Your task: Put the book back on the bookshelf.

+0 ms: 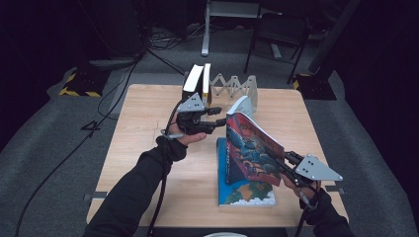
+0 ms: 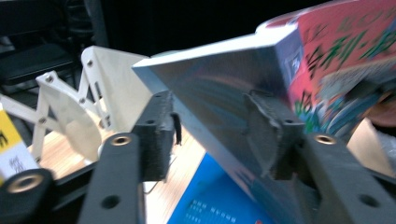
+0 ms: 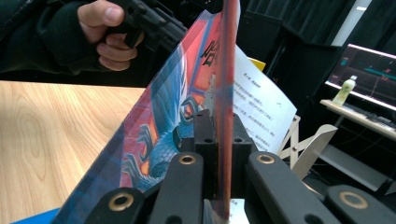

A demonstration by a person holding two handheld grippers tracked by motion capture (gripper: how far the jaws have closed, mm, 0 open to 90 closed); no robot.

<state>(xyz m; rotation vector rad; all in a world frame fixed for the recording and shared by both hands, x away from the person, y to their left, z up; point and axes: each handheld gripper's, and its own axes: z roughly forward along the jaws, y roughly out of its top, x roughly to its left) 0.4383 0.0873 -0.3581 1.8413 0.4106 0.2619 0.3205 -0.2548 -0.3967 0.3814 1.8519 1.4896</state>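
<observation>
**A:** Going left to right: 2 books stand upright in the folding rack (image 1: 236,85) at the back of the table (image 1: 148,128). Then comes the left gripper (image 1: 221,117), pointing at the top corner of the book cover (image 1: 252,150). Its jaws are released. In the left gripper view the corner of the cover (image 2: 219,88) sits in the gap, 1 pad (image 2: 156,130) clear of it and the other pad (image 2: 273,135) right up against it, maybe brushing it, but the close-up is too blurry to call.

**B:** And the right side?

**A:** The right gripper (image 1: 285,162) is clenched on the cover's outer edge and holds it tilted up off the blue book (image 1: 244,190) lying flat near the front edge. In the right gripper view the cover (image 3: 159,140) runs edge-on straight up between the 2 pads, with a printed page (image 3: 261,107) behind it.

**B:** So what does the next bit hinge on?

**A:** The cover's long edge runs from the right jaws up and back toward the left ones, so the left hand is the nearer one to that free top corner. I'd guess the left just has to close where it is, since the corner is already between its jaws rather than off to 1 side.
</observation>
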